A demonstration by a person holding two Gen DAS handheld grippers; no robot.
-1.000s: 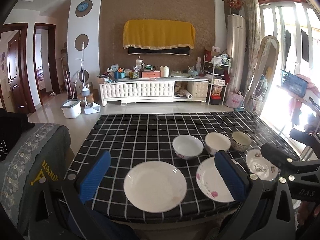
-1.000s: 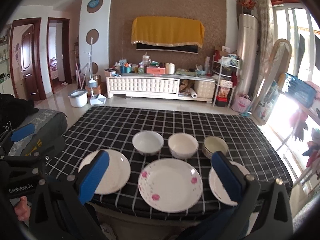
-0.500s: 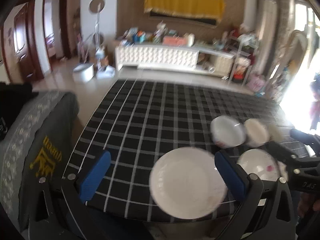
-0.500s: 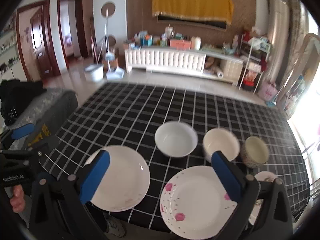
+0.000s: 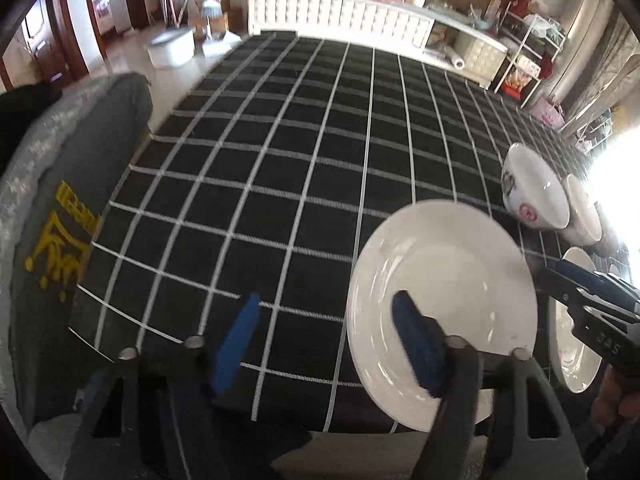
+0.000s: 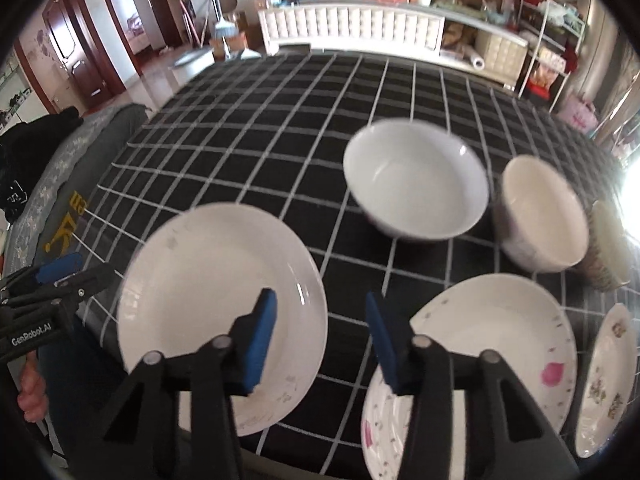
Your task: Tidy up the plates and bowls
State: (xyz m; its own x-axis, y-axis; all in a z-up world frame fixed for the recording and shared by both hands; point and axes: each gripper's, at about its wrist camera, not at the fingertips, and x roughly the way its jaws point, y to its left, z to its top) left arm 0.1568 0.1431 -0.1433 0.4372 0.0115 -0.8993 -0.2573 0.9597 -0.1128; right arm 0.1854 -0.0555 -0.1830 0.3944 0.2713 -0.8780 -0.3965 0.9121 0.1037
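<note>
My left gripper (image 5: 324, 334) points steeply down at the near edge of the counter (image 5: 280, 168), its jaws released and part-way in, having just been closing; the right pad hangs over the plain white plate (image 5: 440, 280), the left pad over bare black checked cloth, and nothing is pinched between them. My right gripper (image 6: 320, 328) also tips down, jaws released and narrower, likewise just been closing, with only cloth showing in the gap: its left pad sits above the plain white plate (image 6: 208, 300), its right pad above the pink-flowered plate (image 6: 500, 340). Whether any pad touches china I cannot tell. In the right wrist view my left gripper shows at the left edge, with fingers of my hand (image 6: 32, 392) below it.

The two plates lie near each other on the counter's front edge, apart. Just beside the flowered plate, at the far right, lies a smaller plate with a brownish floral print (image 6: 604, 384). Behind the plates stands a row of bowls: a wide white bowl (image 6: 416, 180), a cream bowl (image 6: 540, 216) close beside it, and a patterned bowl (image 6: 608, 252) half washed out by glare.

Beyond the counter stands a white cabinet (image 6: 352, 28) crowded with clutter
</note>
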